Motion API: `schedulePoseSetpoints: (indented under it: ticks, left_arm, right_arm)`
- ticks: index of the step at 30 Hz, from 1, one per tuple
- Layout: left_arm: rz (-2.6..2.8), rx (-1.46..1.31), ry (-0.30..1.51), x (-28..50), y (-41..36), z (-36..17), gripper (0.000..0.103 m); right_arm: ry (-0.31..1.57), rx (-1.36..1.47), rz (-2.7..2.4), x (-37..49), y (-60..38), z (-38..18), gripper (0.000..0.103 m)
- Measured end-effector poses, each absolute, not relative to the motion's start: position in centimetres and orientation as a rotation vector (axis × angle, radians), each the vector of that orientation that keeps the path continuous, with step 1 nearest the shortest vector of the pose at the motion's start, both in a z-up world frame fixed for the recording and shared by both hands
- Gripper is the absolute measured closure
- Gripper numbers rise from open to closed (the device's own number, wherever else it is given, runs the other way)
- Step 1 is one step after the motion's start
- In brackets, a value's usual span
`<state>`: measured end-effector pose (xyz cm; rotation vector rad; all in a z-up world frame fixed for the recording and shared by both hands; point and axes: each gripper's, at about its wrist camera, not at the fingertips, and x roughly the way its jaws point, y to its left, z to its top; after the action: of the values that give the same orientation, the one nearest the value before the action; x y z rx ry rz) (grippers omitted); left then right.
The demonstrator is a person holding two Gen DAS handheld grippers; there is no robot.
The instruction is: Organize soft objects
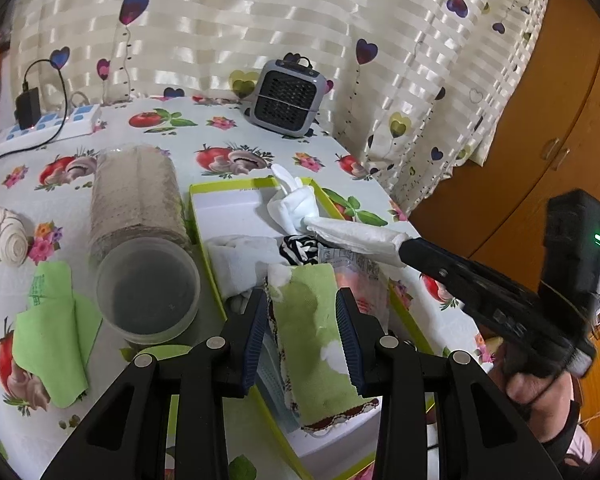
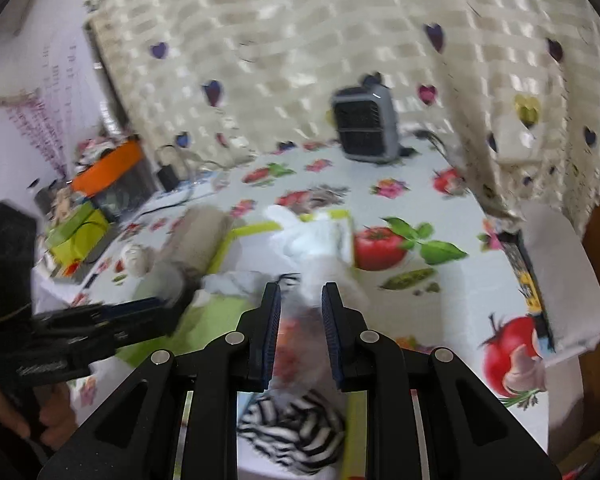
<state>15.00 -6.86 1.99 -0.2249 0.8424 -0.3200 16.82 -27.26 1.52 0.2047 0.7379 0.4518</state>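
Note:
A white box with a lime-green rim [image 1: 198,216] lies on the table and holds soft items. My left gripper [image 1: 302,330] has its jaws apart around a rolled green cloth with a dark red edge [image 1: 320,344], which lies in the box. My right gripper [image 1: 404,246] is shut on a long rolled white cloth [image 1: 352,234] and holds it over the box. In the blurred right wrist view that white cloth [image 2: 320,268] sits between the right gripper [image 2: 300,300] pads. A black-and-white striped cloth [image 1: 302,248] lies in the box; it also shows in the right wrist view [image 2: 296,428].
A clear plastic tub [image 1: 148,292] and a beige paper roll [image 1: 138,196] lie left of the box. A green cloth [image 1: 54,344] and a white rolled cloth [image 1: 6,234] lie further left. A grey fan heater [image 1: 286,98] and a power strip [image 1: 44,128] stand at the back.

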Motion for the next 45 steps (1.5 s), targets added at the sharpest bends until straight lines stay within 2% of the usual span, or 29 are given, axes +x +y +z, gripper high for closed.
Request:
schedulePoseSetpoints:
  ticks: [12, 21, 27, 29, 31, 33, 45]
  left_arm:
    - [-0.316, -0.224, 0.837, 14.4, -6.5, 2.2, 0.069]
    - [-0.307, -0.229, 0.81, 13.1, -6.1, 3.3, 0.069]
    - [-0.273, -0.234, 0.791, 11.7, -5.1, 3.9, 0.069]
    - [-0.252, -0.231, 0.783, 11.1, -4.6, 4.1, 0.069]
    - [-0.236, -0.228, 0.779, 10.7, -4.3, 4.2, 0.069]
    - [-0.214, -0.22, 0.775, 10.3, -4.0, 4.3, 0.069]
    - [-0.108, -0.207, 0.737, 7.9, -2.0, 4.9, 0.069]
  right_arm:
    - [0.817, 0.144, 0.501, 20.5, -24.0, 0.0, 0.081]
    - [0.864, 0.117, 0.602, 17.1, -23.5, 0.2, 0.08]
    - [0.809, 0.093, 0.605, 14.3, -23.5, 1.9, 0.08]
    - [0.788, 0.092, 0.592, 13.8, -23.6, 2.4, 0.078]
    - [0.761, 0.093, 0.584, 13.0, -23.6, 3.1, 0.062]
    - [0.744, 0.09, 0.586, 12.5, -23.5, 3.5, 0.057]
    - [0.724, 0.077, 0.627, 10.1, -22.3, 4.3, 0.057]
